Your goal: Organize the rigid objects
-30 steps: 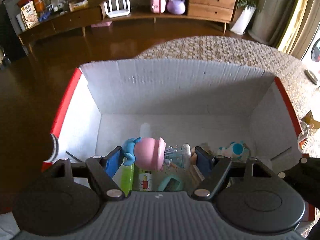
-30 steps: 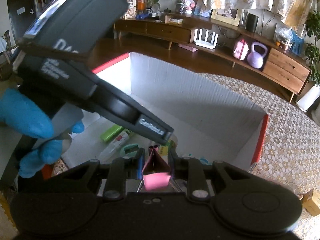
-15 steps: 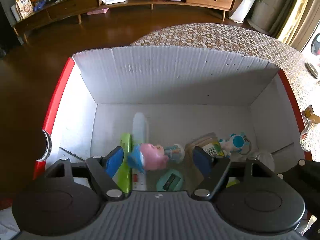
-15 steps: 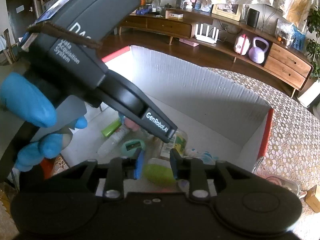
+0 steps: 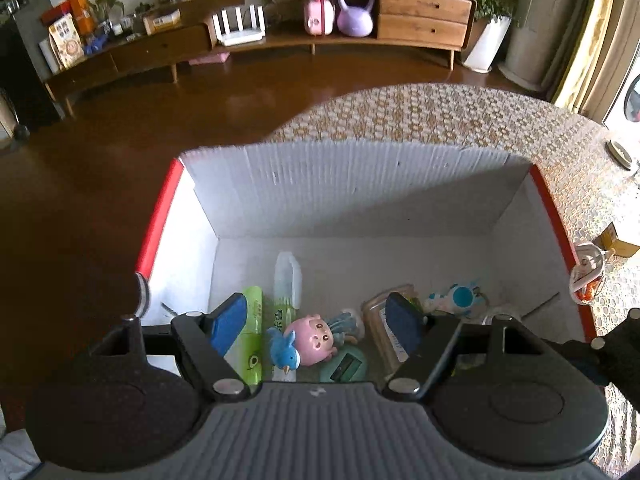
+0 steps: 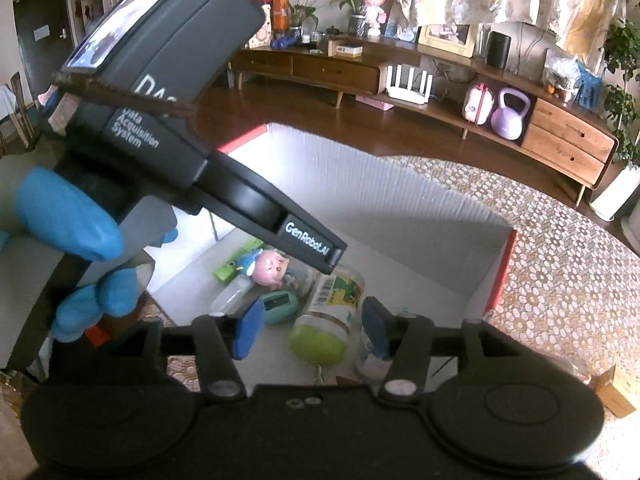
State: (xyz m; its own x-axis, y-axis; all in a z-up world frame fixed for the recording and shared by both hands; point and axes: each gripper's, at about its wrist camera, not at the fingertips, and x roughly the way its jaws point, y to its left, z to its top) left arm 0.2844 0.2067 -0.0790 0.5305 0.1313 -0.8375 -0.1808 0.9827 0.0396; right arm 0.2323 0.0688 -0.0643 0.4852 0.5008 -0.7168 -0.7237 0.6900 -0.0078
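A white cardboard box with red rims [image 5: 352, 184] stands on the patterned table. Inside lie a pink round toy with a blue bird [image 5: 310, 338], a green tube [image 5: 250, 332], a clear bottle [image 5: 287, 278], a teal gadget [image 5: 346, 366], a jar with a green lid [image 6: 320, 344] and a blue-white toy [image 5: 456, 296]. My left gripper [image 5: 314, 326] is open and empty above the box's near side. My right gripper [image 6: 310, 330] is open and empty above the jar. The pink toy also shows in the right wrist view [image 6: 272, 266].
The left gripper's body [image 6: 168, 120] and a blue-gloved hand [image 6: 68, 216] fill the left of the right wrist view. A small cardboard box [image 5: 618, 238] and a clear item [image 5: 586, 276] lie on the table [image 5: 440, 116] right of the box. A wooden sideboard [image 5: 280, 32] stands beyond the floor.
My left gripper let go of the pink toy, which dropped into the box, then rose. My right gripper released a pink item, opened wide, and lifted above the box.
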